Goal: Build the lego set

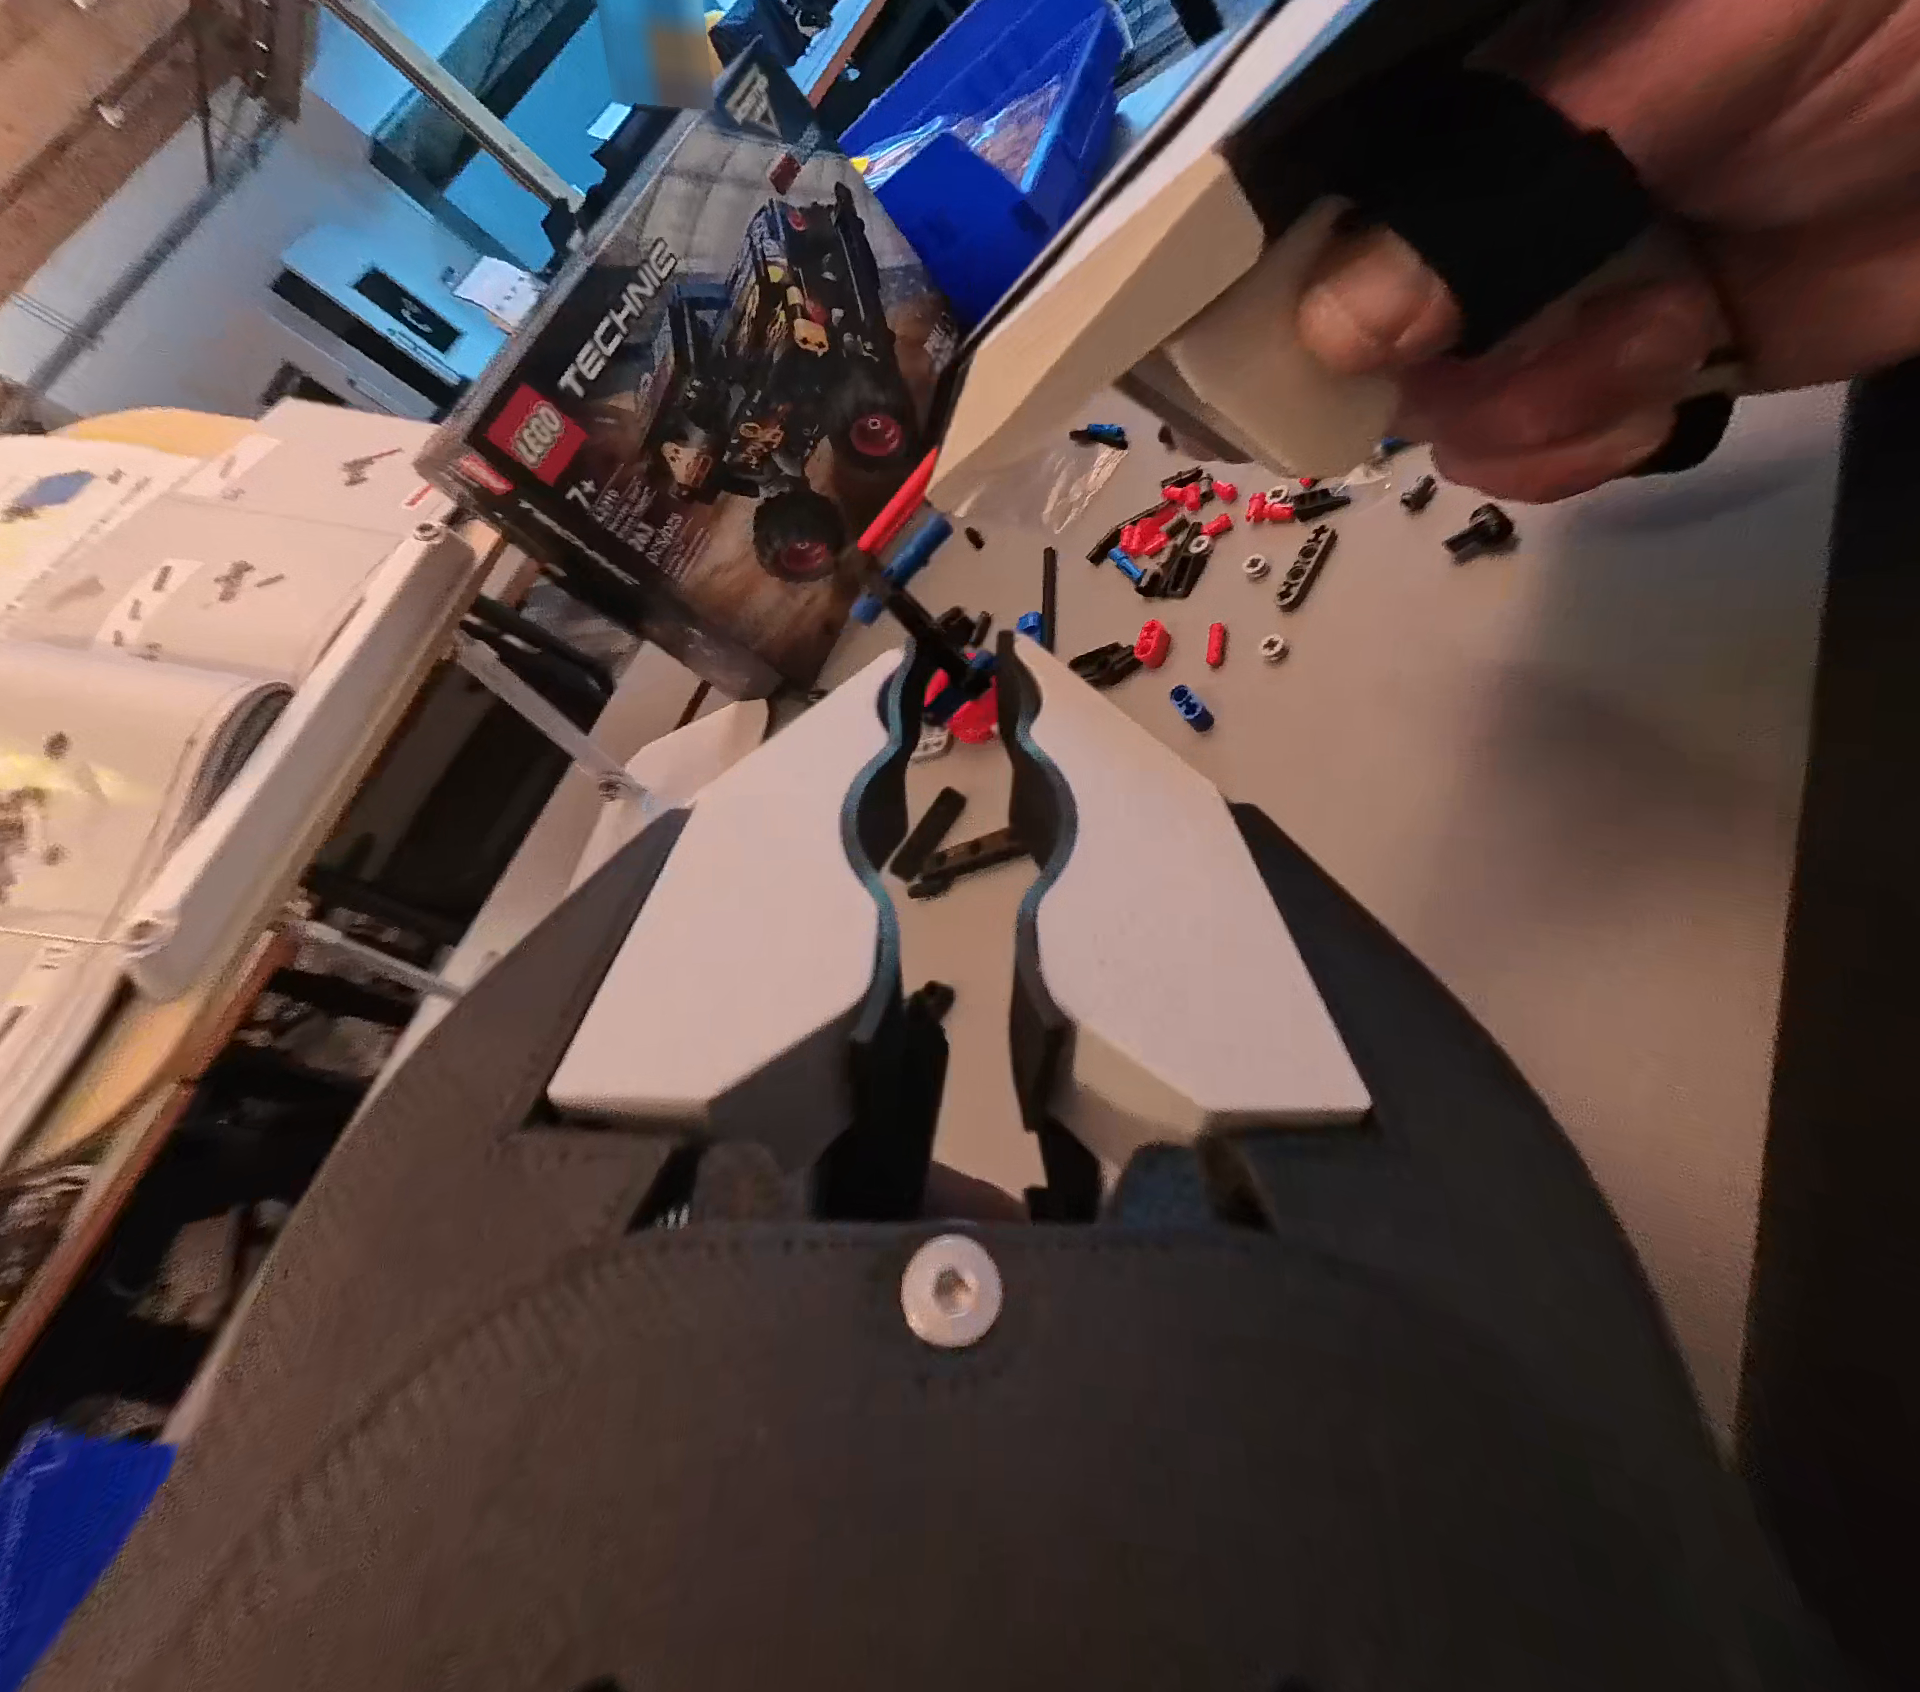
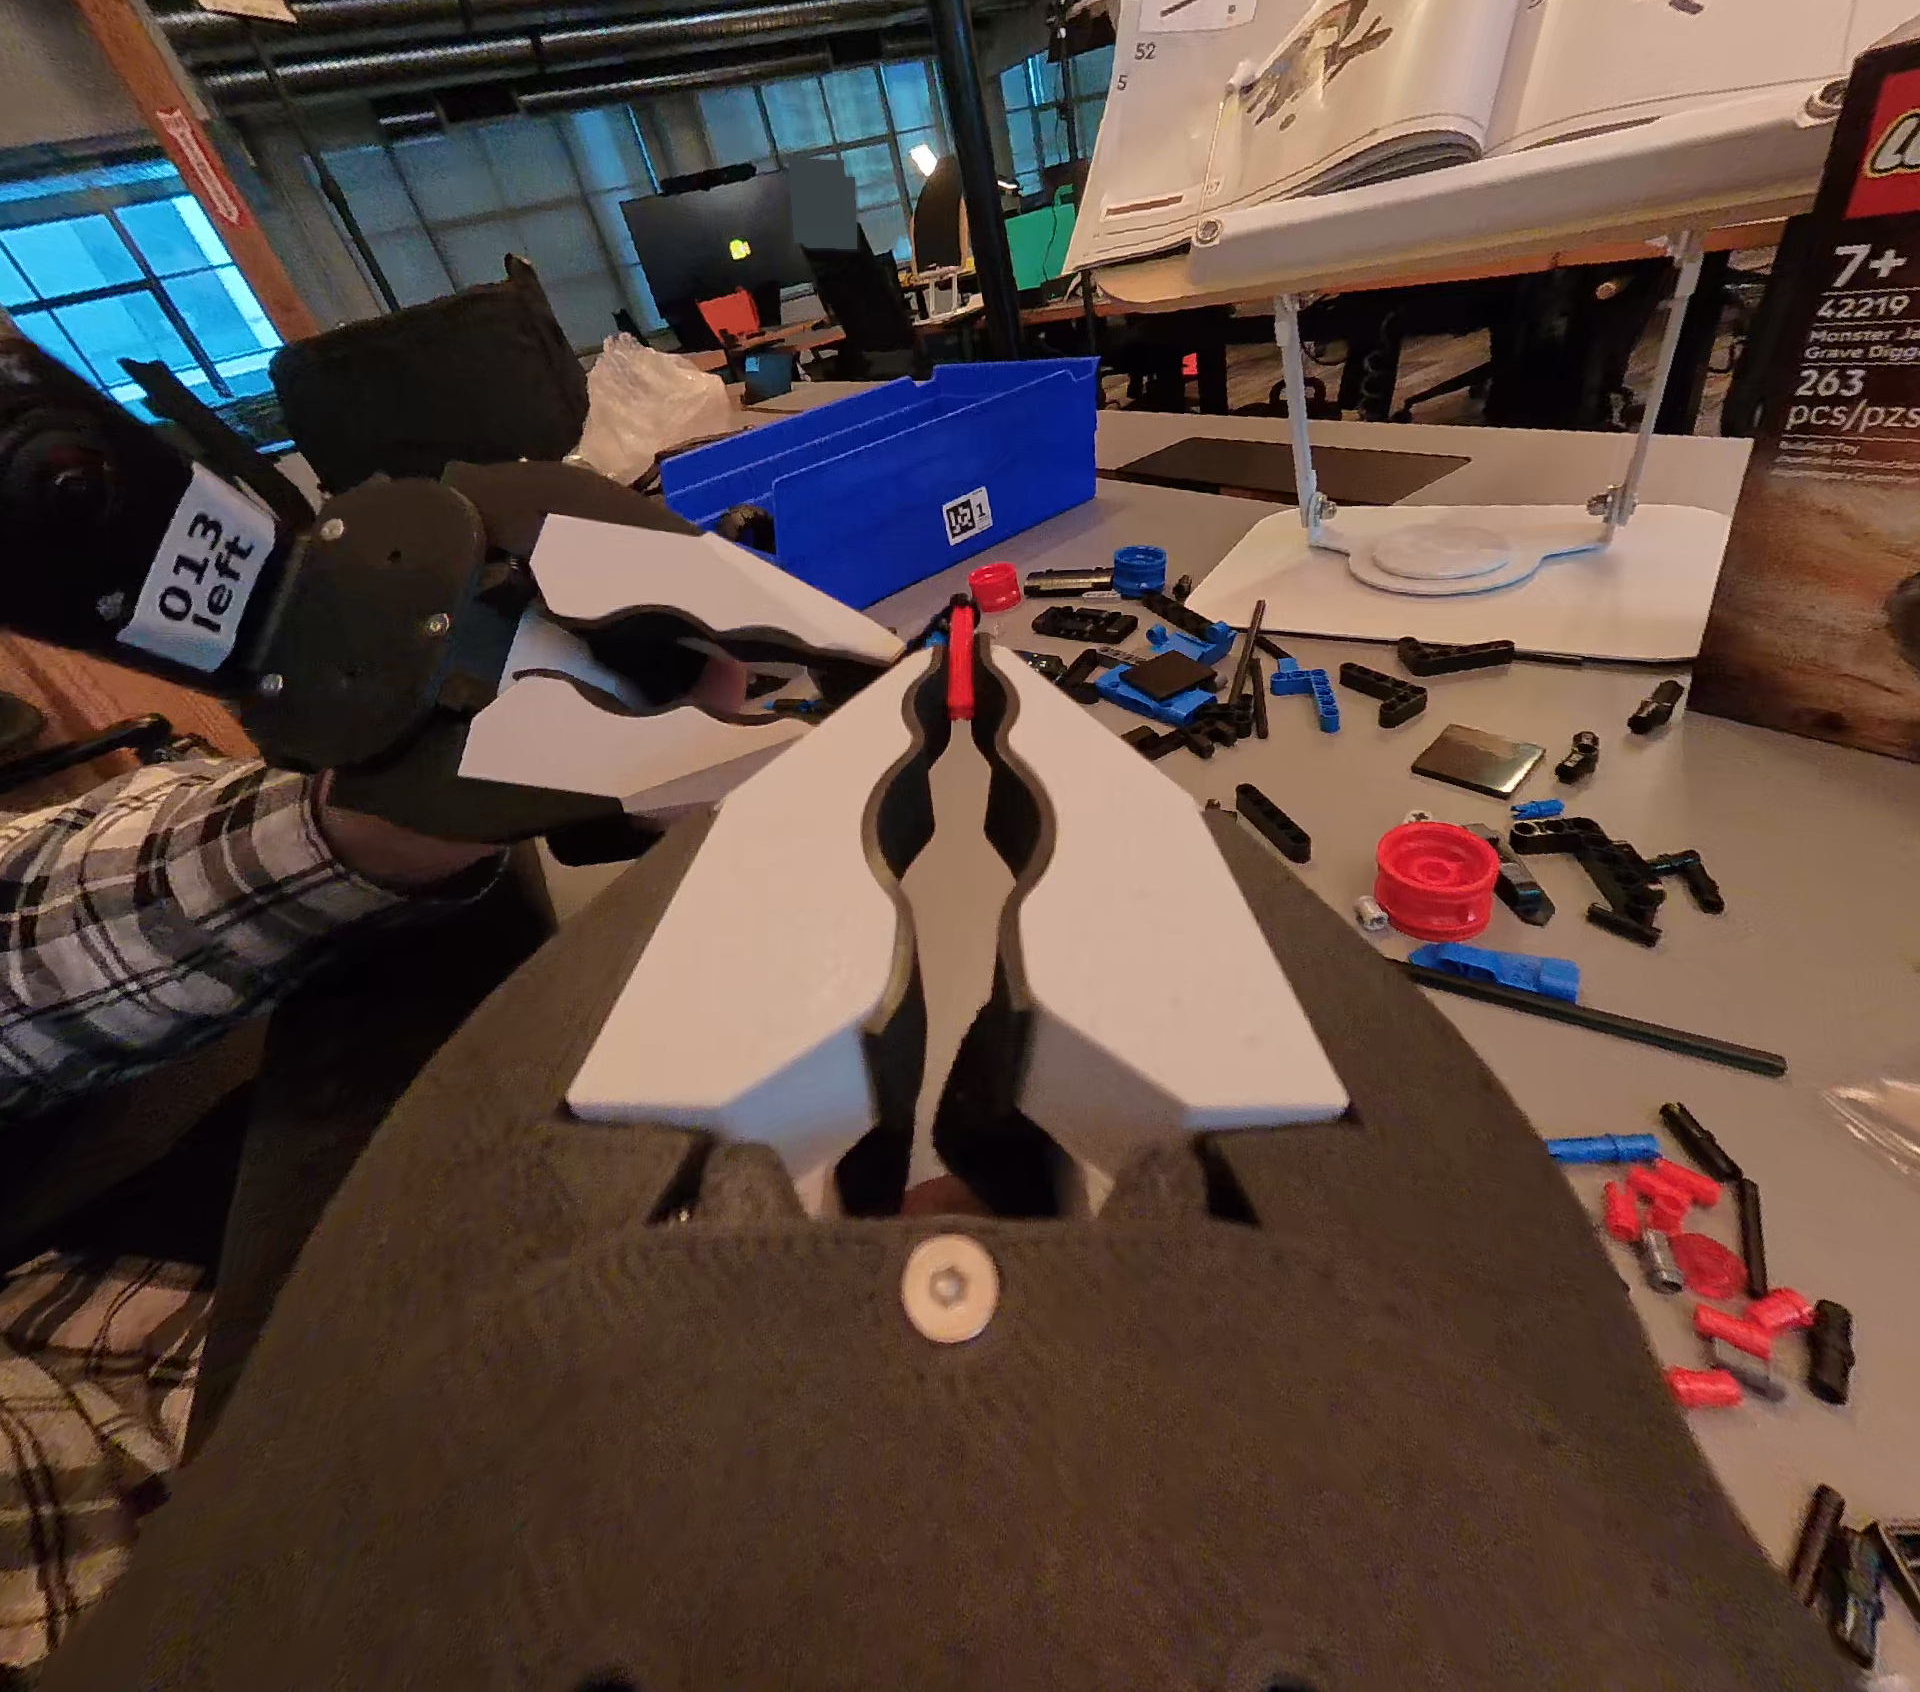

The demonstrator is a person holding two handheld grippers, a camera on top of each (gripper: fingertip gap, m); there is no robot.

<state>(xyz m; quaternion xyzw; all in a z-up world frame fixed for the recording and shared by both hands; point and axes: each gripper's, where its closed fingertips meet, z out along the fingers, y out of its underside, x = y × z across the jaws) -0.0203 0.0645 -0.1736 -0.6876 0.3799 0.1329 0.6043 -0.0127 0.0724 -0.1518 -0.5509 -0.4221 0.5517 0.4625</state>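
fingers (image 2: 1132, 915) white, wavy-edged | bodies black (silver screw (image 2: 948, 1287)) | sleeve (image 2: 156, 904) plaid

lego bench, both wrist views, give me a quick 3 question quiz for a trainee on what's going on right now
1. True or false: the right gripper is shut on a red axle.
2. Which colour is the large storage bin behind the loose parts? A green, B blue, C yellow.
3. In the left wrist view, what does the left gripper hold at its tips?

Key:
1. True; the thin red axle stands pinched between its fingertips.
2. B.
3. A small black and red assembly with a black axle sticking out toward the set box.
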